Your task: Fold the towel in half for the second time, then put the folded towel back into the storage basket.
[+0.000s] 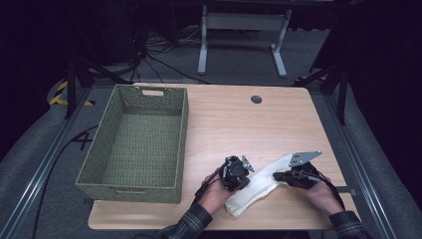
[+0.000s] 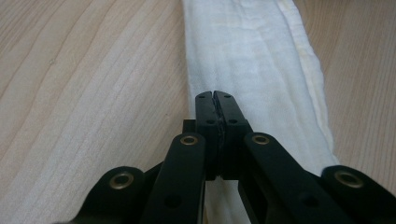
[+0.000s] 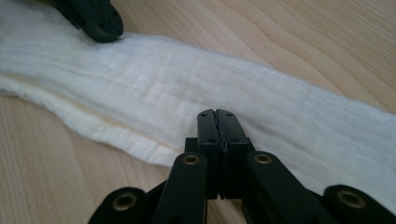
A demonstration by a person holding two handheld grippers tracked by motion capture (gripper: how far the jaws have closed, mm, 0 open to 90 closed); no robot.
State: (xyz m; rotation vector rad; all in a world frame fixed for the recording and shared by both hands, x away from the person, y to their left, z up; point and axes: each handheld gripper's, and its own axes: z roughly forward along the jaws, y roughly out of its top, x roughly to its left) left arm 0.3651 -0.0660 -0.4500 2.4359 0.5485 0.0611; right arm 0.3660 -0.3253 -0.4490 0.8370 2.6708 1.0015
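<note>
White folded cloth (image 1: 259, 184) lies as a long strip on the wooden table (image 1: 234, 119) at the lower right of the high view, slanting from the table's near edge up toward the right. At the lower centre of that frame the left gripper (image 1: 239, 174) sits at the strip's left edge; in the left gripper view (image 2: 215, 95) its two black jaws are pressed together, tips over the cloth's left border, with no fabric seen pinched between them. The right gripper (image 1: 278, 177) sits over the strip's upper end at the lower right; its own view (image 3: 216, 113) shows jaws likewise pressed together above the middle of the cloth, nothing visibly caught in them, and the other gripper's black body in the upper left corner. A green woven basket (image 1: 99, 149) with cut-out handles stands at the left of the high view, well apart from the cloth, its woven floor bare.
</note>
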